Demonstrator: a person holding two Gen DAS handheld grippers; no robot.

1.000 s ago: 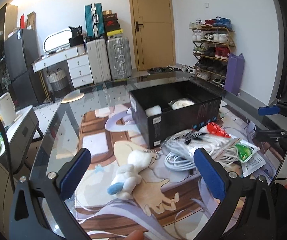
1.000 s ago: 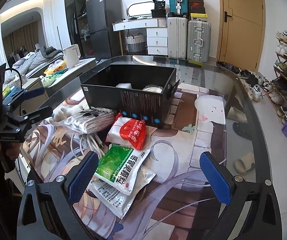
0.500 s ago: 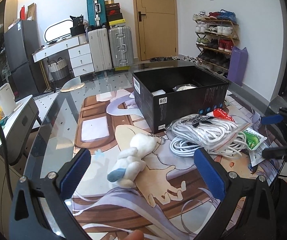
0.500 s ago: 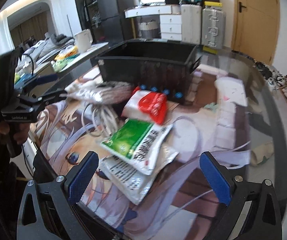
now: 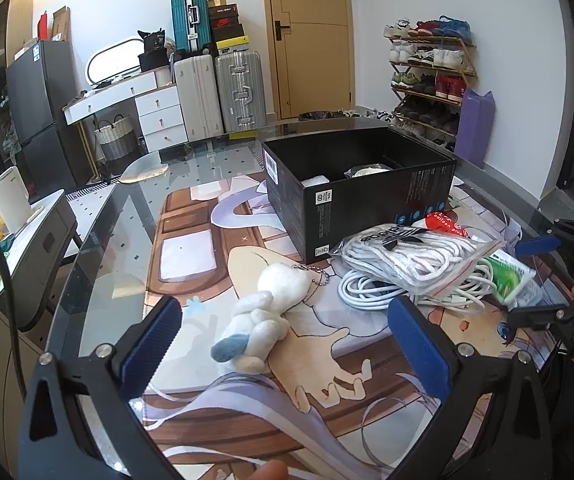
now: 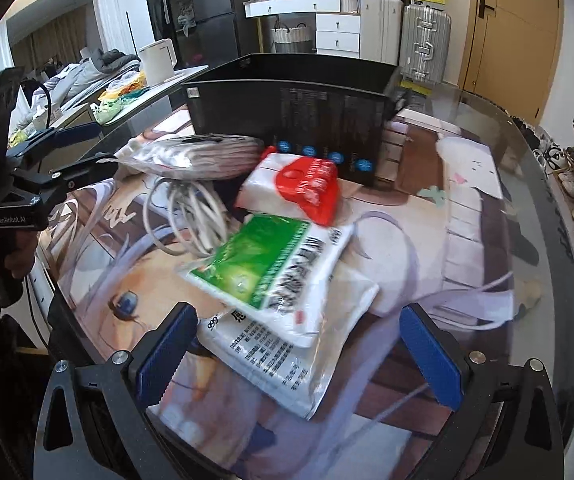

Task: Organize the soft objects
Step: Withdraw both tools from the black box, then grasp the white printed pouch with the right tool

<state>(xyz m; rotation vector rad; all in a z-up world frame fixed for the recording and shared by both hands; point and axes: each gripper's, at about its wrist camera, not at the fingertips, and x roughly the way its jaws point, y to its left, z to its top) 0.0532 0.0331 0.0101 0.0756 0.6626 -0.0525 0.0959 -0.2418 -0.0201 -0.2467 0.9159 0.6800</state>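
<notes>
A white plush toy (image 5: 261, 316) with a blue tip and a bead chain lies on the printed mat, just beyond my open left gripper (image 5: 285, 346). Behind it stands an open black box (image 5: 361, 196) holding white items. A clear bag of white socks (image 5: 415, 254) rests on a coiled white cable (image 5: 371, 292). My right gripper (image 6: 301, 346) is open, low over a green-and-white packet (image 6: 271, 268) stacked on a white packet (image 6: 271, 356). A red-and-white bag (image 6: 299, 188) leans by the box (image 6: 287, 124).
The glass table's curved edge (image 5: 87, 248) runs along the left. The other gripper (image 6: 39, 168) and a hand show at the left of the right wrist view. Suitcases (image 5: 239, 92), a shoe rack (image 5: 431, 76) and a side counter with a kettle (image 6: 159, 60) stand around the table.
My left gripper has drawn back and lowered slightly, with the plush now nearer its fingers. My right gripper has dropped lower and closer to the packets, with motion blur.
</notes>
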